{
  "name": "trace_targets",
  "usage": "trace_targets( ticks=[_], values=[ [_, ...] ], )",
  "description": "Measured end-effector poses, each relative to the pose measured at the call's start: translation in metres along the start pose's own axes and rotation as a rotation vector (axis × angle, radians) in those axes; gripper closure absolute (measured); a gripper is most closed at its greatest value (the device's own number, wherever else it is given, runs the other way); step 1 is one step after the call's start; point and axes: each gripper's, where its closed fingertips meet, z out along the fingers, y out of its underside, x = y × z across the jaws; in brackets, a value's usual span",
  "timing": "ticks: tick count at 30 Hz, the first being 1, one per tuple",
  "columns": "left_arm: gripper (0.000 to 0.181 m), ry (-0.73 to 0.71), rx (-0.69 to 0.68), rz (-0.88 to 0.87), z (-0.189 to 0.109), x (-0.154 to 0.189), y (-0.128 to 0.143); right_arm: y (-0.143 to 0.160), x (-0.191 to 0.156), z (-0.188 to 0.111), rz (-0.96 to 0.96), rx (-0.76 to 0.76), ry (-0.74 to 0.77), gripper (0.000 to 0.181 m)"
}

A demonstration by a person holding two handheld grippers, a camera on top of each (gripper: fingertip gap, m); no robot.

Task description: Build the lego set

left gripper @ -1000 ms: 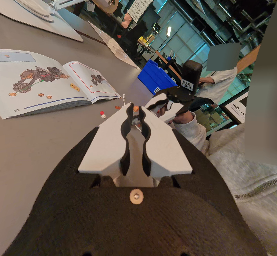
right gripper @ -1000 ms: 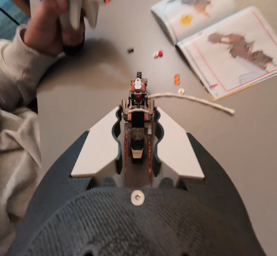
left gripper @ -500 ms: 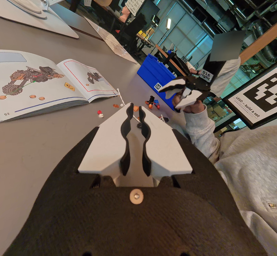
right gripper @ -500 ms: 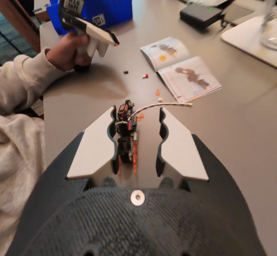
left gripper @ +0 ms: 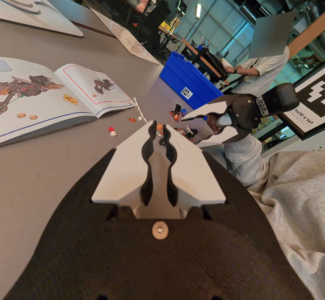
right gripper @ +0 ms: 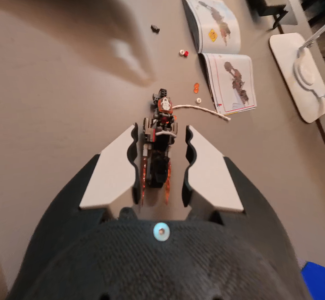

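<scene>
A black and orange lego motorcycle model (right gripper: 158,150) stands on the grey table (right gripper: 70,133), with a white string (right gripper: 198,109) trailing from its front. My right gripper (right gripper: 161,126) is open, its fingers on either side of the model with a gap on each side. It also shows in the left wrist view (left gripper: 190,131), open around the model (left gripper: 184,131). My left gripper (left gripper: 159,124) is shut on a small round orange piece (left gripper: 159,126) at its tips, held above the table just left of the model.
An open instruction booklet (right gripper: 228,80) lies to the right. Orange studs (right gripper: 196,87), a white stud (right gripper: 198,100), a red and white pair (right gripper: 184,52) and a black piece (right gripper: 155,28) lie loose. A blue bin (left gripper: 188,87) and a white lamp base (right gripper: 295,73) stand farther off. The tips of one gripper are about 15 cm away from the tips of the other. The right tips stand about 8 cm off the white stud (right gripper: 198,100).
My right gripper has opened and let go of the motorcycle model, which now stands on the table between its fingers. My left gripper still holds the orange piece.
</scene>
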Motion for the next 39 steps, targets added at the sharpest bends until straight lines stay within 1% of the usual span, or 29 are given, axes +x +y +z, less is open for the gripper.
trace_targets(
  ticks=[2, 5, 7, 14, 19, 26, 33, 39],
  values=[
    [0.177, 0.003, 0.002, -0.002, 0.0, 0.0, 0.0, 0.004, -0.001, 0.003, -0.014, -0.032, 0.005, 0.131],
    [0.176, 0.007, 0.003, -0.005, 0.0, 0.001, 0.0, 0.008, -0.002, 0.006, -0.046, -0.066, 0.016, 0.141],
    [0.176, 0.008, 0.0, -0.005, 0.0, 0.001, 0.0, 0.008, -0.003, 0.007, -0.054, -0.07, 0.018, 0.142],
    [0.177, 0.012, -0.008, -0.015, 0.001, 0.0, 0.001, 0.011, -0.004, 0.005, -0.047, -0.082, -0.001, 0.143],
    [0.176, 0.013, -0.014, -0.019, 0.002, 0.0, 0.003, 0.016, -0.005, 0.005, -0.051, -0.111, -0.011, 0.14],
    [0.176, 0.015, -0.019, -0.024, 0.002, 0.0, 0.003, 0.013, -0.008, -0.001, -0.036, -0.095, -0.041, 0.138],
    [0.176, 0.014, -0.021, -0.026, 0.003, 0.0, 0.004, 0.013, -0.005, -0.003, -0.043, -0.091, -0.021, 0.145],
    [0.176, 0.014, -0.023, -0.026, 0.003, 0.0, 0.004, 0.012, -0.004, -0.002, -0.041, -0.086, -0.02, 0.145]
  ],
)
